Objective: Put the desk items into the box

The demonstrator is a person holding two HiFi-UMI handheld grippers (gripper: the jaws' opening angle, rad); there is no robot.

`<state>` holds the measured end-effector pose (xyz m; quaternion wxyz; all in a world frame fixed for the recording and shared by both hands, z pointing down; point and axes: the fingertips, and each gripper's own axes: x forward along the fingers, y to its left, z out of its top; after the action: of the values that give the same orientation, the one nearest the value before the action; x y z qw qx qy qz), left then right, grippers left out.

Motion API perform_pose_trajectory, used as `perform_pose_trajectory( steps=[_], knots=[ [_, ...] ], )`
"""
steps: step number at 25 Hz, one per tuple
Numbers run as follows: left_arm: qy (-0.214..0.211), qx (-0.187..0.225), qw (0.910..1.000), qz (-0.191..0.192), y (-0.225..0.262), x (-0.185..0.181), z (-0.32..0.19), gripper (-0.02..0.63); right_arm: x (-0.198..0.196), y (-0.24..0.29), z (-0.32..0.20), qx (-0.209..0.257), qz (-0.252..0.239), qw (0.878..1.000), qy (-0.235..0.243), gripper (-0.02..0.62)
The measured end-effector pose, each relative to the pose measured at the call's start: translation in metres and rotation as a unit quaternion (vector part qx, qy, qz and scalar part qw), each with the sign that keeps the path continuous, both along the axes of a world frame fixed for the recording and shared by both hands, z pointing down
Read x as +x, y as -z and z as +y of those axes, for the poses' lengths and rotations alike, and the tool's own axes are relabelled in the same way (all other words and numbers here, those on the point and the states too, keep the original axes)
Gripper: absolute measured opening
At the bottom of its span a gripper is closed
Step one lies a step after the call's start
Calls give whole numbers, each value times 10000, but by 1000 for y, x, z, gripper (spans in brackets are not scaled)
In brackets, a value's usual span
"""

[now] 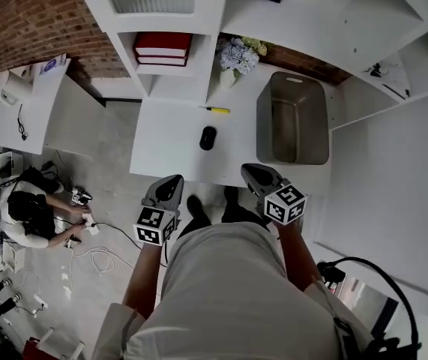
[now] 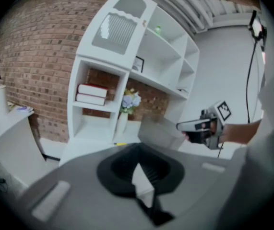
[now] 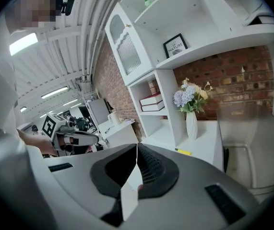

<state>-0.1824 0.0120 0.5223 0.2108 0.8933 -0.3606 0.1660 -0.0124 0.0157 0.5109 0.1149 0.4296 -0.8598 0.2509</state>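
**Head view:** One white matte desk (image 1: 165,152). One grey box (image 1: 292,122) of smooth plastic, a rounded rectangle, sits at the desk's right end. One black oval mouse (image 1: 208,137) lies mid-desk, left of the box and apart from it. One thin yellow pen (image 1: 216,109) lies flat just behind the mouse. One vase of pale flowers (image 1: 237,55) stands at the back. Two red books (image 1: 163,48) are stacked flat in the white shelf unit (image 1: 135,21). My left gripper (image 1: 173,181) and right gripper (image 1: 252,170) hang at the near desk edge, grey shells, touching nothing. Each carries one checker-pattern marker cube (image 1: 154,226). One person (image 1: 30,212) crouches on the floor at far left among cables.

**Left gripper view:** My jaws are closed tip to tip, ribbed black pads, nothing between them. The brick wall (image 2: 36,56) is rough and red. The books, vase, pen and box all sit beyond the tips. The right gripper is off to the right.

**Right gripper view:** My jaws are closed here too, with nothing in them. One black-framed print (image 3: 176,45) on the upper shelf reads "NATURE". The vase is slim, white and glossy. The box is at the right edge, blurred, with the pen left of it on the desk.
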Motion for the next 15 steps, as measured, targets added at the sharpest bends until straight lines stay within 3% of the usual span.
perform_pose_trajectory(
  steps=[15],
  knots=[
    [1153,-118,9932,122,-6,9,-10,3,-12,-17,-60,-204,242,9923,1200,3]
  ],
)
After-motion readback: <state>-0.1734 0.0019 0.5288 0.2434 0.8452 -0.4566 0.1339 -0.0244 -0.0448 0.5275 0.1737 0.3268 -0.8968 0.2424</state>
